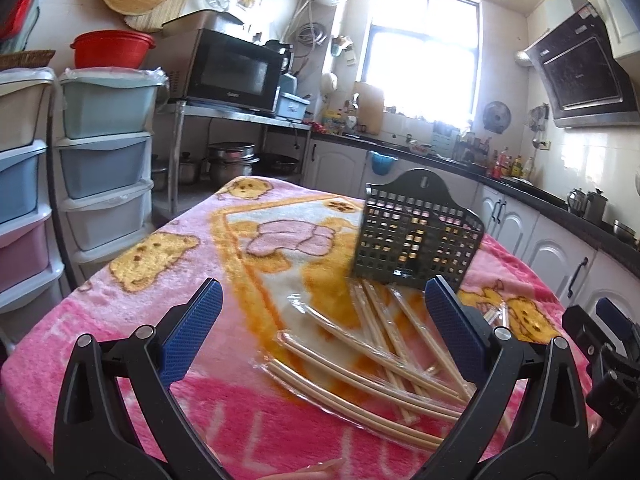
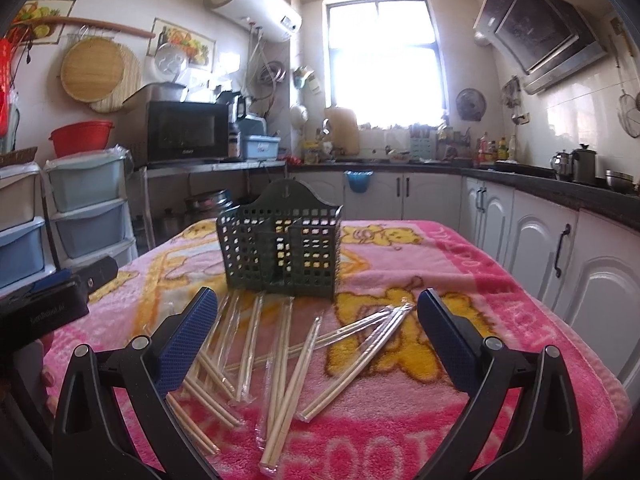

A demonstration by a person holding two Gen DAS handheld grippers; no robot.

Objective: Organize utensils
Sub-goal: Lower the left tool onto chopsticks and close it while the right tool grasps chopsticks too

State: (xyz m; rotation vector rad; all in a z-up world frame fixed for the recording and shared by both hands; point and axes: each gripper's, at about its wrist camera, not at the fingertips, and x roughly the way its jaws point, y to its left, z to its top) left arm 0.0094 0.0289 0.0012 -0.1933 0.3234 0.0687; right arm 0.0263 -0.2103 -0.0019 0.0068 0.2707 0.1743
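A dark perforated utensil basket (image 1: pixel 416 236) (image 2: pixel 280 248) stands upright on the pink blanket-covered table (image 1: pixel 168 320) (image 2: pixel 500 300). Several pairs of wooden chopsticks in clear wrappers (image 1: pixel 372 360) (image 2: pixel 292 356) lie scattered in front of it. My left gripper (image 1: pixel 324 320) is open and empty, above the chopsticks' left part. My right gripper (image 2: pixel 316 328) is open and empty, above the chopstick pile, short of the basket. The right gripper shows at the right edge of the left wrist view (image 1: pixel 608 344); the left gripper shows at the left edge of the right wrist view (image 2: pixel 60 292).
Stacked plastic drawers (image 1: pixel 100 168) (image 2: pixel 84 208) stand left of the table. A microwave (image 1: pixel 236 68) (image 2: pixel 184 130) sits on a steel shelf behind. White cabinets under a dark counter (image 2: pixel 540 236) run along the right and the back.
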